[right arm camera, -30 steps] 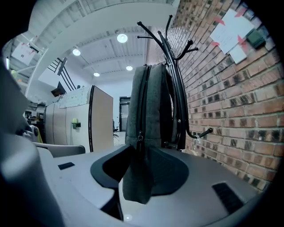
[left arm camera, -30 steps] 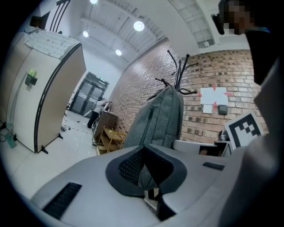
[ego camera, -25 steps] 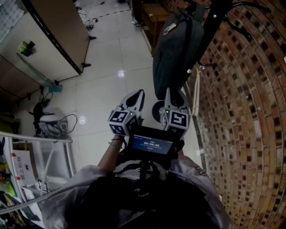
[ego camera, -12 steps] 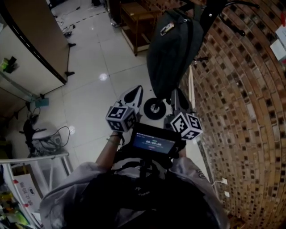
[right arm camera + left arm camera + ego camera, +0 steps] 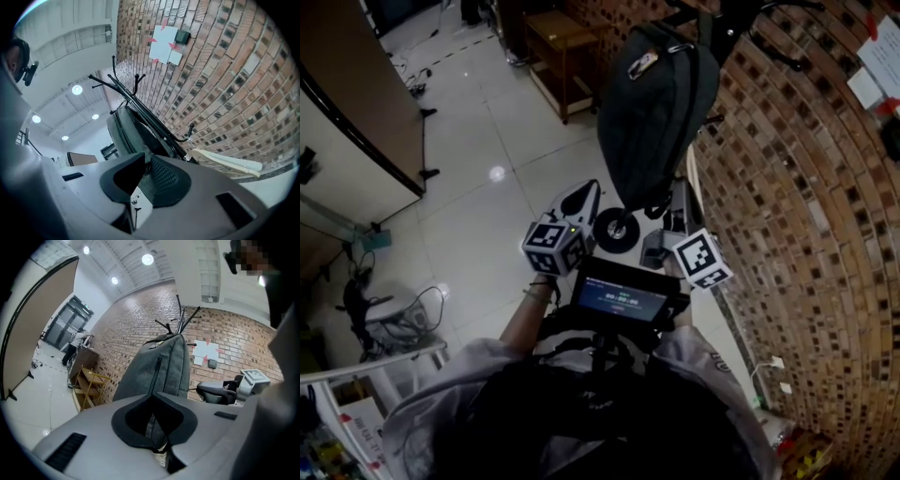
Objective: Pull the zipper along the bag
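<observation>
**Both grippers held level at the foot of the hanging backpack**

The dark grey fabric backpack (image 5: 656,112) hangs from a black metal coat stand (image 5: 140,112) set close against a red-brown brick wall (image 5: 806,234). A dark zipper line (image 5: 157,373) runs down the face of the bag that the left gripper view shows. Neither gripper is on it.

The left gripper (image 5: 592,195) sits just beside the bag's lower end. Its jaw tips are together. The bag's bottom and a black cord loop show through the hollow behind the tips, and I cannot tell whether any fabric is nipped.

The right gripper (image 5: 681,199) is on the wall side of the bag, tilted over. Its jaws have just been closing and now stand narrow, with a thin slit between the tips. A meshed surface and a small white tab show in the hollow, but I cannot tell whether they belong to the bag.

The stand's round black base (image 5: 616,230) lies between the two grippers, under the bag. A pale long strip (image 5: 225,161) leans along the foot of the wall near the right gripper. White paper sheets (image 5: 877,56) are stuck to the brick higher up. A wooden shelf rack (image 5: 553,42) stands beyond the bag on the glossy white tiled floor (image 5: 487,197). A small lit screen (image 5: 617,302) is mounted at the person's chest.
</observation>
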A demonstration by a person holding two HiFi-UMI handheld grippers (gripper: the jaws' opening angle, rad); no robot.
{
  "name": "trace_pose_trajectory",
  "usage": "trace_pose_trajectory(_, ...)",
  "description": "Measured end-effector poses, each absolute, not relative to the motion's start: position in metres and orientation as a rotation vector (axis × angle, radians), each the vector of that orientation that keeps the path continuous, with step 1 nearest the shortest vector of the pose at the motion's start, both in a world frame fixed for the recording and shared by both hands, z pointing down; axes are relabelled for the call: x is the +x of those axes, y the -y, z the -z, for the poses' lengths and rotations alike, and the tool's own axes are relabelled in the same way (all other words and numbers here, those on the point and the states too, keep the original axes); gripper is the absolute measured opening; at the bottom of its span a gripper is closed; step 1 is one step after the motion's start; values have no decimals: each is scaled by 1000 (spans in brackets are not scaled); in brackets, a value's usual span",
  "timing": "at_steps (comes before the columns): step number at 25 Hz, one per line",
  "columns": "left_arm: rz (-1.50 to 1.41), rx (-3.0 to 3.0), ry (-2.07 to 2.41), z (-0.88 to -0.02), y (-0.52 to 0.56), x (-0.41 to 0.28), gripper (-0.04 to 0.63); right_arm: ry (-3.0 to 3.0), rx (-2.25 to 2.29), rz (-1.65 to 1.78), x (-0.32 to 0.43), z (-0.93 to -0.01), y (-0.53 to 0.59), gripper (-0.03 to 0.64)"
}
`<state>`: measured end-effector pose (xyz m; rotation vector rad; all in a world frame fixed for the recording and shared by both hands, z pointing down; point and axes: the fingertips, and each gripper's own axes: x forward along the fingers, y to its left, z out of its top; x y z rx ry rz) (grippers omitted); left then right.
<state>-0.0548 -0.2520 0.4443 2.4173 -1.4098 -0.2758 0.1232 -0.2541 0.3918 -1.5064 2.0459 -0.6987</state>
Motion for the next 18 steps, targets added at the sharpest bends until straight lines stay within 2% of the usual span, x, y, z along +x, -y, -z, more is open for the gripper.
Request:
trace_pose_trajectory(9, 281, 2432, 1400, -447, 261, -66, 8, -1905, -1535, 809, 123, -405, 268, 15)
trace_pose_trajectory(18, 276, 2404, 1402, -446, 263, -75, 8, -1740, -1282, 903, 116, -410, 269, 18)
